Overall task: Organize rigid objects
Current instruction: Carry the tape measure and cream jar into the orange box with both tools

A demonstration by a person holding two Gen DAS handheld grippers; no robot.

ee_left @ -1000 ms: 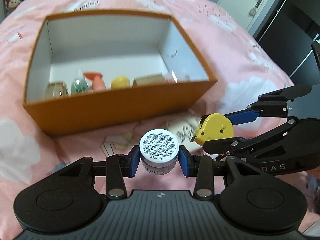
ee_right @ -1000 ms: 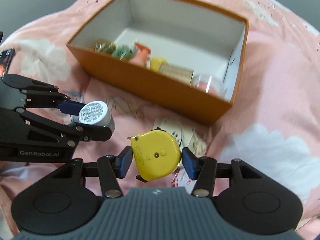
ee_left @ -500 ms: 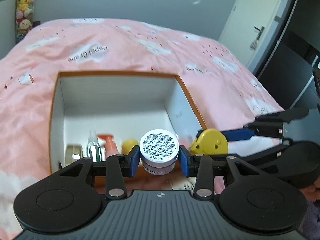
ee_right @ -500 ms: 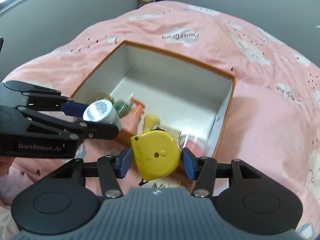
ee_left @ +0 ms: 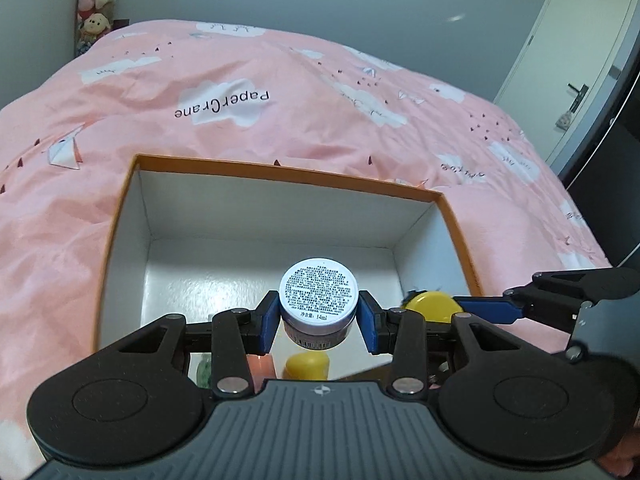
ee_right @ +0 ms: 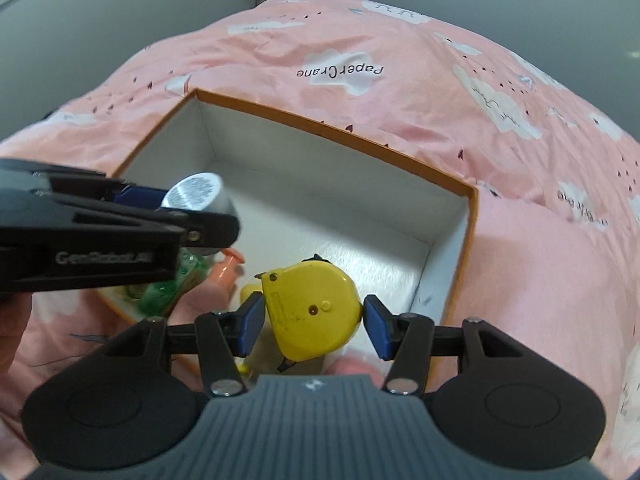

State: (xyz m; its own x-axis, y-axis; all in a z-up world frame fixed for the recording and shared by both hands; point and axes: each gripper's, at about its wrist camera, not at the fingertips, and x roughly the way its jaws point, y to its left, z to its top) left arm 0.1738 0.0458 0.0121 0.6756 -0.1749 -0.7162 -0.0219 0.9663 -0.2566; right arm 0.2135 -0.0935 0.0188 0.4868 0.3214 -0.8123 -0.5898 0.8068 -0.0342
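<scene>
So right now both claws are loaded and hanging over the orange box [ee_left: 460,232] that sits on the pink bed [ee_left: 240,80]. The left claw [ee_left: 318,322] is clenched on a little silver jar [ee_left: 318,300], blue pads on either side of it, its printed flat face turned toward the camera. The right claw [ee_right: 314,320] is clamped on a yellow tape measure [ee_right: 312,308], gripped across its flat sides. In the right wrist view both sit above the near part of the box, with the white floor of the box wide open behind them. There's a row of stuff along the near wall: a green bottle [ee_right: 176,280], an orange-pink bottle [ee_right: 226,270] and a small yellow thing [ee_left: 306,364], plus a bit more I can't make out. What I'd worry about: if either one gets let go from here, it lands on that row instead of bare floor, and the bottles probably tip or get knocked around. The jar is round and held on its side, so once released it could roll off somewhere. The two claws are also pretty near each other, so lowering both at once might bump them. And the box sits on soft bedding, so a push on its rim could tilt it.
</scene>
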